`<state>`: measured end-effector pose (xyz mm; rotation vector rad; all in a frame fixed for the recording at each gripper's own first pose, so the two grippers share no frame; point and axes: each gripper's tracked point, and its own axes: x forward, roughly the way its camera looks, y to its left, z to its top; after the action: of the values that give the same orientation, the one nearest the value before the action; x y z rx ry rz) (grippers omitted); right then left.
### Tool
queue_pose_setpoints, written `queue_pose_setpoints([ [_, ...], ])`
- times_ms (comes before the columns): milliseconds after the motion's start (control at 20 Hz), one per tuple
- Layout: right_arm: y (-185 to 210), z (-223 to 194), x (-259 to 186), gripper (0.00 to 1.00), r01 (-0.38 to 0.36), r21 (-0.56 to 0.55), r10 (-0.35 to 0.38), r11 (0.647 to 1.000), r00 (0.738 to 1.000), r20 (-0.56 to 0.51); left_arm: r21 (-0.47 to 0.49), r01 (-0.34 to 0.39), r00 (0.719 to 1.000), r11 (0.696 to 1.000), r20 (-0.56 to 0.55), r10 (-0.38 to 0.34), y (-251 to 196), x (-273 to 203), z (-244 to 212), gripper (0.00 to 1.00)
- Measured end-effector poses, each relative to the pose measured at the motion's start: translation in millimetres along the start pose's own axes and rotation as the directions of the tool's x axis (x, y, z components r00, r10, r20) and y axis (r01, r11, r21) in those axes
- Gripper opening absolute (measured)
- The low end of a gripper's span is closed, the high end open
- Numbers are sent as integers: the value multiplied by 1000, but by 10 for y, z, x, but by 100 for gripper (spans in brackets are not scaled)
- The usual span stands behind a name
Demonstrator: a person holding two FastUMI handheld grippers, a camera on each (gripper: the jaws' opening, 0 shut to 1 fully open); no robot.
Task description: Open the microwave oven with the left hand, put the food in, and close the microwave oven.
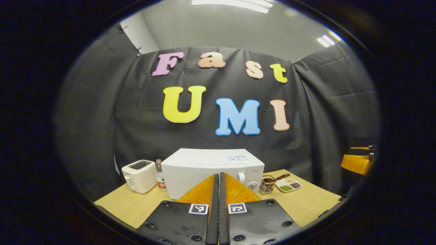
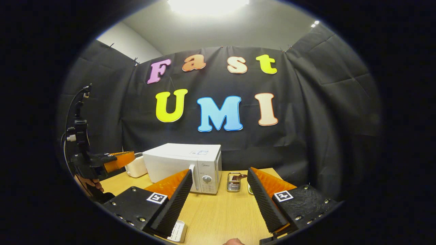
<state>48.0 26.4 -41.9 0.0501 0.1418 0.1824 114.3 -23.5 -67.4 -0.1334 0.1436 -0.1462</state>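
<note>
Ahead of the left gripper [image 1: 218, 204], in the left gripper view, the microwave [image 1: 211, 170] stands on the table [image 1: 129, 207] with its door closed; handle [image 1: 242, 178] and dials sit toward its right edge. Left gripper: fingers pressed together, no gap, nothing between them, held above the table and well short of the microwave. Left of the microwave, a bottle [image 1: 160, 180] stands just beside it, then a toaster [image 1: 139, 176] farther left. Right of the gripper's line, a metal holder [image 1: 267, 184] with a brown utensil in it, and beside that a divided dish [image 1: 289, 185] holding green and dark portions of food. At the far right edge, part of the right gripper [image 1: 357, 160] shows, apart from everything on the table

Before the right gripper [image 2: 221, 204], in the right gripper view, the microwave [image 2: 185, 166] lies ahead and slightly left, door closed, handle [image 2: 192, 177] upright beside the control panel. Right gripper: fingers spread wide, nothing held, bare table [image 2: 218, 211] between them. Metal holder [image 2: 233, 182] stands straight ahead between the fingers' lines, right of the microwave. A sliver of the dish [image 2: 249, 188] shows behind the right finger. Toaster [image 2: 136, 168] is behind and left of the microwave. Far left, the left gripper [image 2: 117, 160] is held in a hand [image 2: 89, 183], pointing toward the microwave, apart from it. A small white object [image 2: 177, 231] lies on the table under the left finger; cannot tell what it is
</note>
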Motion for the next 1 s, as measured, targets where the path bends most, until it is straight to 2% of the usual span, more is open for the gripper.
queue_pose_setpoints([
  [350, 81, 24, -174, 98, 22, 8, -22, 1000, 1000, 12, 36, -35, 999, 999, 26, 34, 209, -594, 164, 9],
  [400, 89, 35, -193, 98, 30, 3, -30, 1000, 999, 15, 41, -40, 999, 998, 19, 39, 246, -651, 157, 22],
  [450, 111, 36, -208, 98, 35, 1, -35, 999, 999, 17, 44, -35, 999, 998, 8, 35, 275, -676, 142, 24],
  [500, 140, 43, -222, 98, 37, 1, -37, 999, 999, 18, 45, -32, 999, 998, 4, 32, 290, -746, 149, 34],
  [650, 227, 76, -257, 98, 41, -8, -41, 999, 999, 26, 50, -32, 999, 998, 19, 31, 362, -831, 219, 53],
  [850, 325, 148, -296, 98, 48, -25, -47, 999, 998, 45, 61, -35, 997, 998, 63, 31, 460, -899, 353, 99],
  [900, 336, 138, -301, 98, 50, -23, -49, 998, 998, 47, 64, -40, 997, 997, 72, 35, 487, -910, 374, 93],
  [950, 352, 142, -301, 98, 53, -22, -52, 998, 998, 48, 65, -44, 996, 997, 78, 39, 518, -929, 390, 98],
  [1000, 374, 152, -307, 98, 55, -21, -54, 998, 997, 49, 65, -46, 996, 997, 84, 40, 538, -940, 415, 95],
])
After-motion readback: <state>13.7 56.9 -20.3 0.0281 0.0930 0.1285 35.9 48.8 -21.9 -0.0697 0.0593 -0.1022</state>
